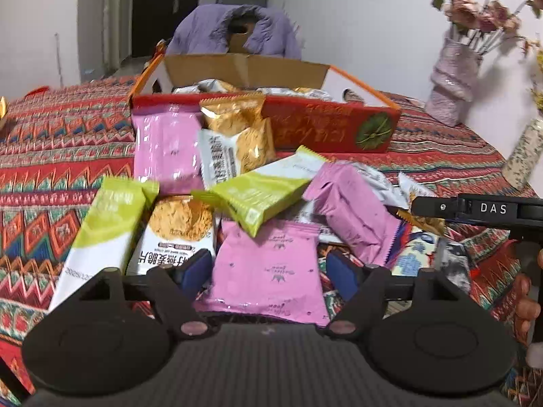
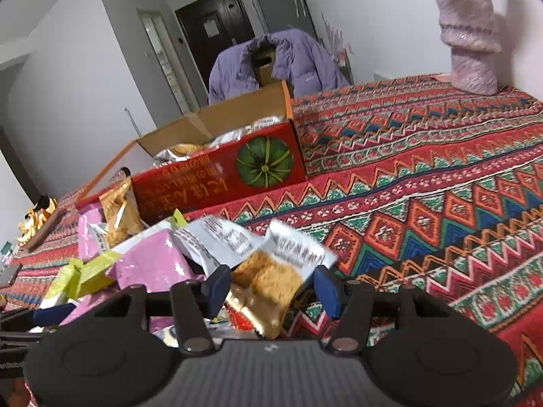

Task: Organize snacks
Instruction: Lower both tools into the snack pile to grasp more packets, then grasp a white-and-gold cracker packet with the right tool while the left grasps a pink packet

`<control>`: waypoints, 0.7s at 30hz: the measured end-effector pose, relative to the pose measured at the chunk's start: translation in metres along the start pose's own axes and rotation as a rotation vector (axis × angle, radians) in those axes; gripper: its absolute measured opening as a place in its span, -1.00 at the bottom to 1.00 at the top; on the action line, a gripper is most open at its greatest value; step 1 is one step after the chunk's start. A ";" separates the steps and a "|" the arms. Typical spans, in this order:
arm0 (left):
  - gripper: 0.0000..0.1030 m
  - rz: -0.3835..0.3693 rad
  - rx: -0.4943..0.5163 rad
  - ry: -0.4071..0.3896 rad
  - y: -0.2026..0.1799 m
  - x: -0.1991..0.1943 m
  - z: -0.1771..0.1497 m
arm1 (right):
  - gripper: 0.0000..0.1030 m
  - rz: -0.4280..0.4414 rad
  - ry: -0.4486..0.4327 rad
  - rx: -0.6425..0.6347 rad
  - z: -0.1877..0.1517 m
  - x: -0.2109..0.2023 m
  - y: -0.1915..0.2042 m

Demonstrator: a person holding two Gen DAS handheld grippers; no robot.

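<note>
Two tongs sit open over the snack pile on the counter, before the red box. Left tongs straddle a pink packet, not yet clamped; right tongs bracket a gold-and-white packet, likewise loose. Risk: overlapping, slippery wrappers may slide or drag neighbours along when the fingers close.

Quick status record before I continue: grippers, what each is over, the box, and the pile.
left gripper: open, fingers either side of a pink packet, not closed on it
right gripper: open, a gold-and-white snack packet between the fingers
box: red, pumpkin print, flaps open, some packets already inside
pile: pink, green and gold packets heaped in front of the box on the patterned tablecloth
vase: far corner, clear of the work
</note>
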State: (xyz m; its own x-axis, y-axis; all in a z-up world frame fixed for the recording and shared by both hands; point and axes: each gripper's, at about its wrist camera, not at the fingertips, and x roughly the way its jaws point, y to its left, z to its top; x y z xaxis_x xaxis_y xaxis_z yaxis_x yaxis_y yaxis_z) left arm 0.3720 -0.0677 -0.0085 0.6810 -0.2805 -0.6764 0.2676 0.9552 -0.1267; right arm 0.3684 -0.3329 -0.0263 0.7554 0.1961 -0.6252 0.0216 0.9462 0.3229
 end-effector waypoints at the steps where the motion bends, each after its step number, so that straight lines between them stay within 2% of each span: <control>1: 0.46 0.012 -0.004 -0.007 -0.001 0.001 0.000 | 0.06 -0.007 -0.004 -0.020 0.000 0.002 0.002; 5: 0.23 0.057 -0.005 -0.029 -0.008 0.000 -0.001 | 0.10 -0.024 -0.008 -0.055 0.004 0.009 0.009; 8: 0.21 0.070 0.024 -0.033 -0.014 -0.004 -0.003 | 0.21 -0.017 -0.012 -0.078 0.006 0.015 0.012; 10: 0.21 0.067 0.019 -0.025 -0.016 -0.009 -0.004 | 0.21 -0.037 -0.016 -0.119 0.006 0.020 0.017; 15: 0.21 0.086 0.023 -0.047 -0.020 -0.034 -0.011 | -0.14 -0.061 -0.019 -0.186 0.002 0.011 0.018; 21: 0.21 0.098 -0.017 -0.077 -0.016 -0.079 -0.023 | -0.18 -0.072 -0.073 -0.195 -0.013 -0.043 0.004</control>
State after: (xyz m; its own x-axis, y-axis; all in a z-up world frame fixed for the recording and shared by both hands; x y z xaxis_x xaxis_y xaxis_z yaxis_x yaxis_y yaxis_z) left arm 0.2985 -0.0592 0.0304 0.7539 -0.1915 -0.6285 0.1862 0.9796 -0.0752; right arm 0.3274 -0.3339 -0.0077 0.8022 0.1139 -0.5861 -0.0446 0.9903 0.1314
